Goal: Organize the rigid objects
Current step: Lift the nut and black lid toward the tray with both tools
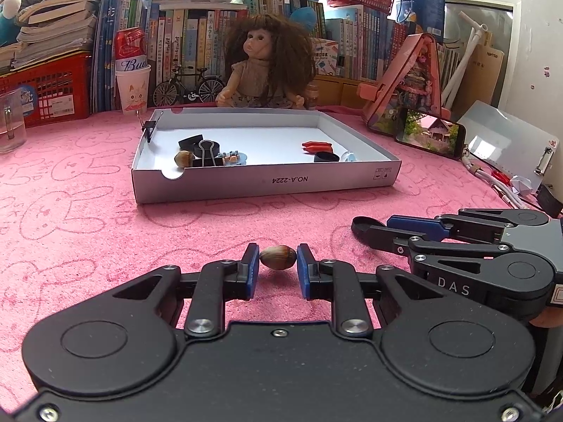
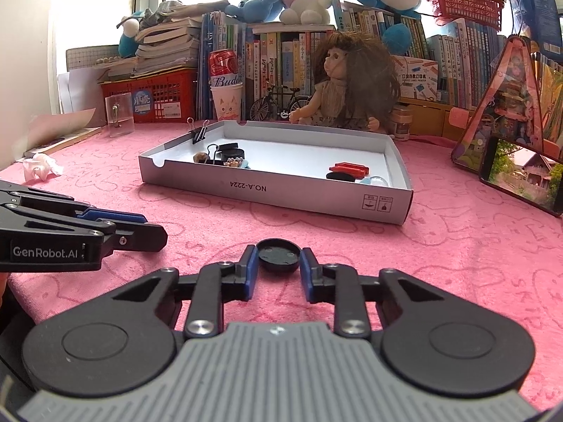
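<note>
My left gripper (image 1: 278,256) is shut on a brown nut (image 1: 277,256) just above the pink cloth. Its blue pads press both ends of the nut. My right gripper (image 2: 278,256) is shut on a round black cap (image 2: 278,255) lying on the cloth, one pad at each side of it. Seen from the left wrist view, the right gripper (image 1: 366,228) lies to the right with the black cap (image 1: 360,225) at its tip. Behind both stands a shallow white box lid (image 1: 267,183), which holds another nut (image 1: 183,158), binder clips (image 1: 207,153), black caps (image 1: 325,157) and a red piece (image 1: 316,146).
A doll (image 1: 262,66), a toy bicycle (image 1: 190,86), a can in a paper cup (image 1: 132,74), red baskets and rows of books line the back. A phone (image 1: 431,133) leans at the right by a pink house-shaped box. A clear cup (image 2: 119,114) and crumpled tissue (image 2: 40,168) sit left.
</note>
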`<state>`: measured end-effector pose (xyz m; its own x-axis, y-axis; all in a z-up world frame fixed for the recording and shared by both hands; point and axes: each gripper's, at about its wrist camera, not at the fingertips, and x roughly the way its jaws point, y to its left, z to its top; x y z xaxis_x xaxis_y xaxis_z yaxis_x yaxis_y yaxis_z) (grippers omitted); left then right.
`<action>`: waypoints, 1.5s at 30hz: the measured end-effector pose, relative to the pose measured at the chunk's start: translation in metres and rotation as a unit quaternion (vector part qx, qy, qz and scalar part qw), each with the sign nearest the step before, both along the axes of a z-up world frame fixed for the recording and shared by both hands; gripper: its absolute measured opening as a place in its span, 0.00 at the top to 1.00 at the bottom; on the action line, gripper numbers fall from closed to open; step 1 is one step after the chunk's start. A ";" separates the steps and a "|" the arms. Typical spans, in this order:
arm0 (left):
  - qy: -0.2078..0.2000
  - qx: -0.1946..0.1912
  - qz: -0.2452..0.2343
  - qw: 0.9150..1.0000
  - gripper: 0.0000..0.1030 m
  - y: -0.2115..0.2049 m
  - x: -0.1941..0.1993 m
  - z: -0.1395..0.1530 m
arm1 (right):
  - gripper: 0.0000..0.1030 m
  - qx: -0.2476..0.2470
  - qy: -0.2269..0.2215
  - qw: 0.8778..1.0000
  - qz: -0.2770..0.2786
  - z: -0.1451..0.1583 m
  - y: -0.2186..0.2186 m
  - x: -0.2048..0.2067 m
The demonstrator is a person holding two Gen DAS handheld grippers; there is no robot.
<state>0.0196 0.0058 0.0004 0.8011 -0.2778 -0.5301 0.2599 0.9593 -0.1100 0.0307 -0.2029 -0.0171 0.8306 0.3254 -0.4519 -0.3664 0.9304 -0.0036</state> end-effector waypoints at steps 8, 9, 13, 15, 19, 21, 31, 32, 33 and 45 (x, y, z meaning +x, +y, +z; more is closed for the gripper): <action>0.000 -0.001 0.002 1.000 0.79 0.000 0.001 0.000 | 0.71 0.005 -0.004 1.000 -0.008 0.000 -0.003 -0.002; 0.000 -0.001 0.002 1.000 0.79 0.000 0.001 0.000 | 0.71 0.005 -0.004 1.000 -0.008 0.000 -0.003 -0.002; 0.000 -0.001 0.003 1.000 0.79 0.000 0.001 0.000 | 0.71 0.005 -0.004 1.000 -0.009 0.000 -0.004 -0.002; 0.000 -0.002 0.005 1.000 0.79 0.000 0.002 0.000 | 0.70 0.005 -0.003 1.000 -0.009 -0.001 -0.004 -0.002; 0.000 -0.003 0.006 1.000 0.79 0.000 0.002 -0.001 | 0.63 0.006 -0.006 1.000 -0.015 -0.001 -0.003 -0.001; -0.001 -0.003 0.006 1.000 0.79 0.000 0.003 -0.001 | 0.58 0.007 -0.004 1.000 -0.018 0.000 -0.003 0.001; -0.003 -0.002 0.007 1.000 0.79 0.000 0.004 0.002 | 0.37 0.027 0.024 0.999 -0.037 -0.001 -0.003 0.015; -0.004 -0.003 0.007 1.000 0.79 0.000 0.005 0.002 | 0.37 0.030 0.027 0.998 -0.038 -0.001 -0.003 0.017; -0.004 -0.003 0.008 1.000 0.79 0.000 0.006 0.003 | 0.37 0.030 0.028 0.998 -0.040 -0.001 -0.003 0.017; -0.015 -0.003 0.010 1.000 0.79 -0.004 0.013 0.007 | 0.65 0.025 0.021 0.999 -0.030 0.003 0.003 0.015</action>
<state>0.0324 0.0022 0.0077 0.8217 -0.2648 -0.5047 0.2442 0.9637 -0.1081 0.0458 -0.1996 -0.0138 0.8301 0.2984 -0.4710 -0.3086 0.9494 0.0576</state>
